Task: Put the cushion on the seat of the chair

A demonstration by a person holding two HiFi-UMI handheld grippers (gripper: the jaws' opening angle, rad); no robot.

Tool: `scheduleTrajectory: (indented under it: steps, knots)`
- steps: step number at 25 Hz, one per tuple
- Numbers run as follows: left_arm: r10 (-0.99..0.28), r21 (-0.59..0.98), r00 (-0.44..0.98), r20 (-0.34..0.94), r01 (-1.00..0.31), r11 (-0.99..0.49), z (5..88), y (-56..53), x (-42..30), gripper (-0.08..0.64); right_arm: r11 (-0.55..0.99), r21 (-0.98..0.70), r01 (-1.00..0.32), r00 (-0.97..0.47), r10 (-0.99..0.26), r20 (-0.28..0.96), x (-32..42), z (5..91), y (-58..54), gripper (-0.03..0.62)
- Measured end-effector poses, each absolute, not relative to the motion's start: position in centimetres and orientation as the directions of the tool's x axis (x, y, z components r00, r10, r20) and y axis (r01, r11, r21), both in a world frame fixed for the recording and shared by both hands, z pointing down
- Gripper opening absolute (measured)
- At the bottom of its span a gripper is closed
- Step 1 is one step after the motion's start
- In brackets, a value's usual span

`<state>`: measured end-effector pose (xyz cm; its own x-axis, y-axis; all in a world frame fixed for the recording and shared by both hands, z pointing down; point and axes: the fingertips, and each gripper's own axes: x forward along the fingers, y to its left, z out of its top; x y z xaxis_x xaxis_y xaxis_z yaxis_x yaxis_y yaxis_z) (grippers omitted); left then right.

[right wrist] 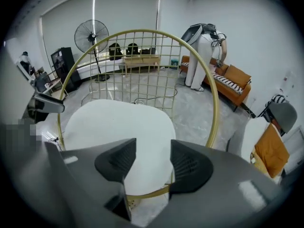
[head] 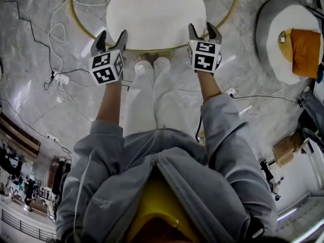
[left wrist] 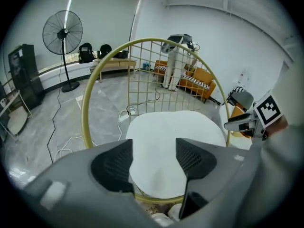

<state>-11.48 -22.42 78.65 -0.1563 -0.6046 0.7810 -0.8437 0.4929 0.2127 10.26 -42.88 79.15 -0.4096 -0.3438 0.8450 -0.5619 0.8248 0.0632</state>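
Note:
A white cushion [head: 154, 15] lies flat on the seat of a chair with a gold wire hoop frame [head: 76, 19]. My left gripper [head: 110, 40] hangs just off the cushion's near left edge, jaws apart with nothing between them. My right gripper [head: 205, 33] hangs at the near right edge, also open and empty. In the left gripper view the cushion [left wrist: 173, 141] shows beyond the open gripper [left wrist: 153, 163], with the gold grid backrest [left wrist: 156, 75] behind it. In the right gripper view the cushion [right wrist: 118, 127] fills the seat below the open gripper [right wrist: 153, 165].
The person's white shoes [head: 152, 65] stand by the chair's front rim. Cables [head: 55, 39] and a power strip [head: 62, 79] trail on the marble floor at left. A grey round chair with an orange pillow [head: 304, 49] stands at right. A floor fan [left wrist: 62, 37] and an orange sofa [right wrist: 232, 82] are farther back.

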Motion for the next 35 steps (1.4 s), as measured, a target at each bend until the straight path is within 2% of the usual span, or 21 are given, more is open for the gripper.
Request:
scheduleTrajectory:
  steps: [4,5,7,10,19,24,28,35]
  knots:
    - [-0.644,0.250,-0.095,0.759,-0.871,0.422,75.2,-22.4,-9.9,0.011,0.844,0.013,-0.536,-0.462,-0.305,0.833,8.9,75.8,-40.3,0.042]
    - [-0.648,0.273,-0.057,0.759,-0.876,0.397,74.3,-22.3,-9.1,0.009,0.847,-0.002,-0.532,-0.470,-0.293,0.833,8.8,74.7,-39.5,0.001]
    - [-0.652,0.311,0.000,0.758,-0.879,0.362,72.1,-21.9,-7.3,0.009,0.846,-0.041,-0.531,-0.479,-0.260,0.839,9.4,72.4,-37.6,0.000]
    - [-0.666,0.316,0.011,0.746,-0.886,0.339,68.7,-21.5,-6.0,0.009,0.839,-0.069,-0.539,-0.488,-0.244,0.838,10.1,69.2,-35.7,0.000]
    - [-0.758,0.240,-0.045,0.651,-0.935,0.261,57.3,-21.5,-5.2,0.008,0.808,-0.031,-0.589,-0.529,-0.356,0.770,13.3,58.2,-35.1,-0.002]
    - [-0.846,0.164,-0.131,0.517,-0.955,0.248,49.0,-22.2,-5.8,0.008,0.811,0.006,-0.586,-0.619,-0.452,0.642,12.6,49.5,-35.6,-0.002]
    - [-0.918,0.114,-0.176,0.357,-0.966,0.230,40.8,-23.8,-6.2,0.008,0.823,0.022,-0.567,-0.715,-0.505,0.483,10.5,41.1,-36.4,-0.002]
    - [-0.975,0.074,-0.213,0.064,-0.973,0.218,27.5,-25.2,-6.0,0.008,0.854,0.084,-0.514,-0.827,-0.519,0.217,7.9,28.0,-36.2,-0.002]
